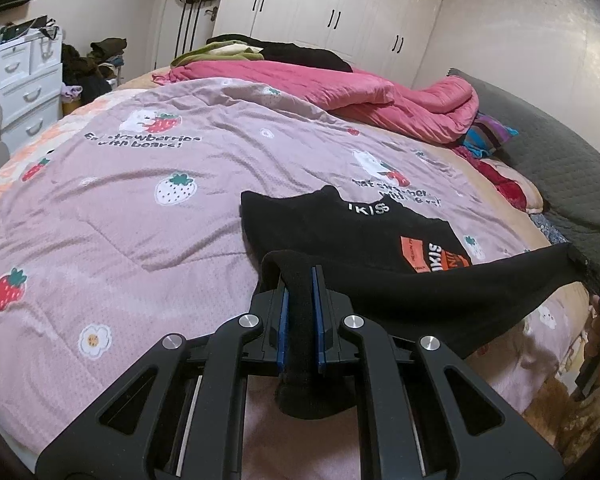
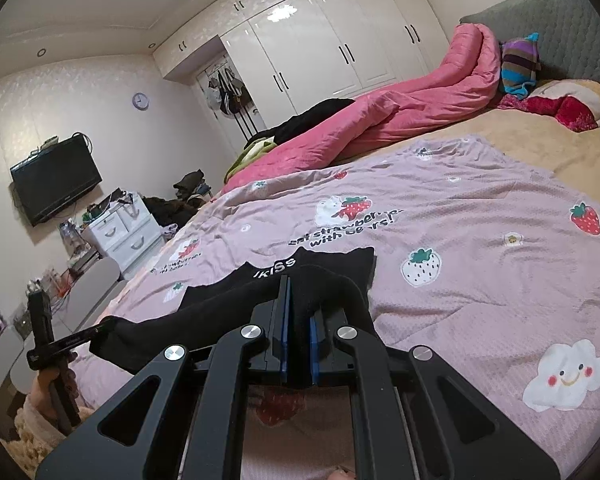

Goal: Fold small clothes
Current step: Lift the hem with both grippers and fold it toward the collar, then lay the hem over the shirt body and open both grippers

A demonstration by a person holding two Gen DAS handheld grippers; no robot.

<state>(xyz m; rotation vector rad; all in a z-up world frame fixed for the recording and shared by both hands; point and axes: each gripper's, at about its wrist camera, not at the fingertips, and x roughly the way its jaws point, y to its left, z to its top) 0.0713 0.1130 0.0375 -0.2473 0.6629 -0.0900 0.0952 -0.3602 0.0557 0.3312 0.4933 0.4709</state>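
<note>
A small black garment (image 1: 380, 236) with white "IKISS" lettering and an orange patch lies on the pink strawberry quilt (image 1: 140, 208). My left gripper (image 1: 300, 276) is shut on its near left edge, fabric pinched between the blue pads. My right gripper (image 2: 298, 292) is shut on the near right edge of the same garment (image 2: 332, 264). The near hem is stretched and lifted between the two grippers. The right gripper shows in the left wrist view (image 1: 592, 276), the left gripper in the right wrist view (image 2: 60, 344).
A rolled pink duvet (image 1: 380, 92) and dark clothes lie across the far side of the bed. Striped and red pillows (image 2: 520, 64) sit by the grey headboard (image 1: 560, 152). A white drawer unit (image 1: 24, 84) and cluttered floor stand left of the bed.
</note>
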